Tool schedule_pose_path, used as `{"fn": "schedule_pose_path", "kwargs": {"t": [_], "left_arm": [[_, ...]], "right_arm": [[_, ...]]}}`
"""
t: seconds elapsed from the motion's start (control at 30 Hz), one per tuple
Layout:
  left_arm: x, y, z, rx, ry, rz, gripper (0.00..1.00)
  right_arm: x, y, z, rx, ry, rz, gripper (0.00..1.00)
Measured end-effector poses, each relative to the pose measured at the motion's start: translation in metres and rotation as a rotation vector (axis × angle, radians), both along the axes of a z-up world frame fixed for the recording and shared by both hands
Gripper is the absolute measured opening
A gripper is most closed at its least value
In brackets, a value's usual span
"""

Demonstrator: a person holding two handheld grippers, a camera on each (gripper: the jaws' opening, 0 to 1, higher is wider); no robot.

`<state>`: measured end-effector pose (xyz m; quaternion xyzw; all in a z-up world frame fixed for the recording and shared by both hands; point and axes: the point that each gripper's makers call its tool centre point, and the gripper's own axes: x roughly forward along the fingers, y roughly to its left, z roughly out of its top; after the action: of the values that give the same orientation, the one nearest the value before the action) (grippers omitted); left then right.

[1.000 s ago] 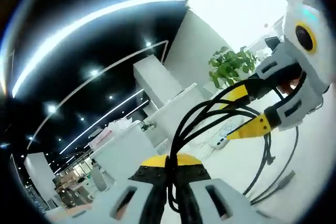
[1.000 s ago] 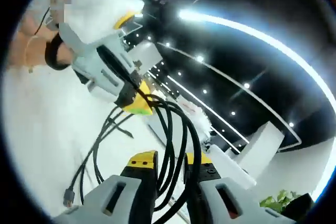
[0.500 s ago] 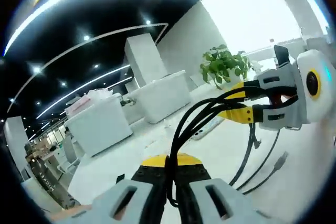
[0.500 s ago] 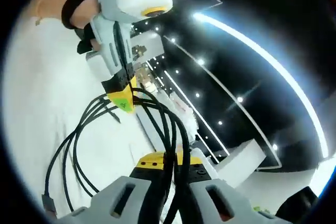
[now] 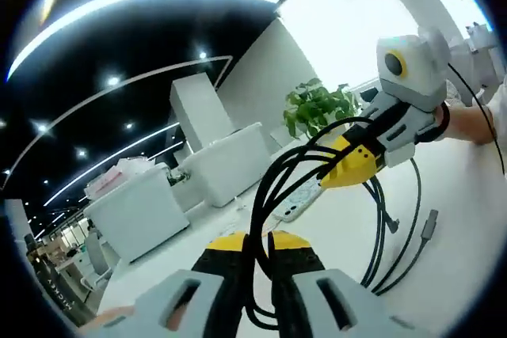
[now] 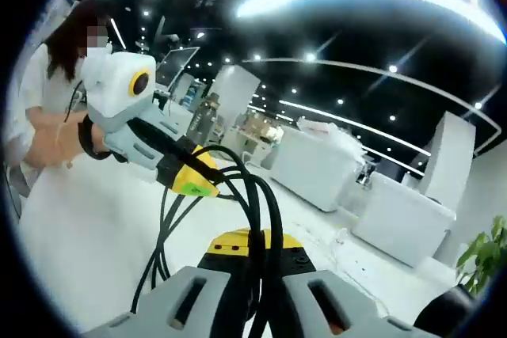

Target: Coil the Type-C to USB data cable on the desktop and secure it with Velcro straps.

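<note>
While the black data cable (image 5: 277,187) is held above the white desk (image 5: 467,275), its looped strands are clamped at two points — by the left gripper (image 5: 255,252) and by the right gripper (image 6: 253,249), fingers closed on it. Loose loops hang between both grippers toward the desk.
</note>
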<state>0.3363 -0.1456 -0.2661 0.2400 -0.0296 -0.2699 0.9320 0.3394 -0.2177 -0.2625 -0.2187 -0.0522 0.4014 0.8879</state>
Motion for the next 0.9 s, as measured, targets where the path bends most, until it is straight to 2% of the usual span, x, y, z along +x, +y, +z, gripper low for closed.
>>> {"fn": "schedule_pose_path", "kwargs": {"t": [0.13, 0.23, 0.3, 0.37, 0.47, 0.5, 0.6, 0.67, 0.73, 0.8, 0.9], "left_arm": [[0.008, -0.001, -0.011, 0.039, -0.008, 0.0, 0.2], [0.011, 0.0, -0.014, 0.032, 0.007, 0.001, 0.11], [0.011, 0.001, -0.01, 0.013, 0.017, 0.006, 0.08], [0.012, 0.002, -0.01, -0.017, 0.043, 0.013, 0.07], [0.016, 0.006, -0.011, -0.052, 0.095, 0.031, 0.05], [0.016, 0.007, -0.012, -0.042, 0.105, 0.042, 0.05], [0.016, 0.007, -0.011, -0.023, 0.122, 0.062, 0.05], [0.016, 0.007, -0.011, 0.009, 0.137, 0.078, 0.05], [0.017, 0.008, -0.011, 0.035, 0.151, 0.095, 0.05], [0.019, 0.012, -0.016, 0.098, 0.176, 0.124, 0.05], [0.02, 0.012, -0.02, 0.119, 0.213, 0.131, 0.05]], "right_arm": [[-0.005, 0.003, -0.001, 0.011, 0.015, 0.042, 0.02], [-0.008, 0.006, 0.0, 0.027, 0.031, 0.057, 0.02], [-0.004, 0.004, -0.001, 0.016, 0.012, 0.027, 0.03], [0.002, 0.001, -0.002, -0.013, -0.048, -0.021, 0.04], [0.005, -0.002, 0.003, -0.018, -0.122, -0.084, 0.15], [0.005, -0.002, 0.007, -0.026, -0.151, -0.101, 0.2], [0.002, -0.003, 0.018, -0.097, -0.289, -0.152, 0.25], [-0.003, -0.001, 0.023, -0.183, -0.406, -0.181, 0.26], [-0.009, 0.004, 0.026, -0.248, -0.495, -0.201, 0.27], [-0.013, 0.011, 0.025, -0.291, -0.543, -0.197, 0.29], [-0.013, 0.014, 0.023, -0.392, -0.617, -0.23, 0.32]]}}
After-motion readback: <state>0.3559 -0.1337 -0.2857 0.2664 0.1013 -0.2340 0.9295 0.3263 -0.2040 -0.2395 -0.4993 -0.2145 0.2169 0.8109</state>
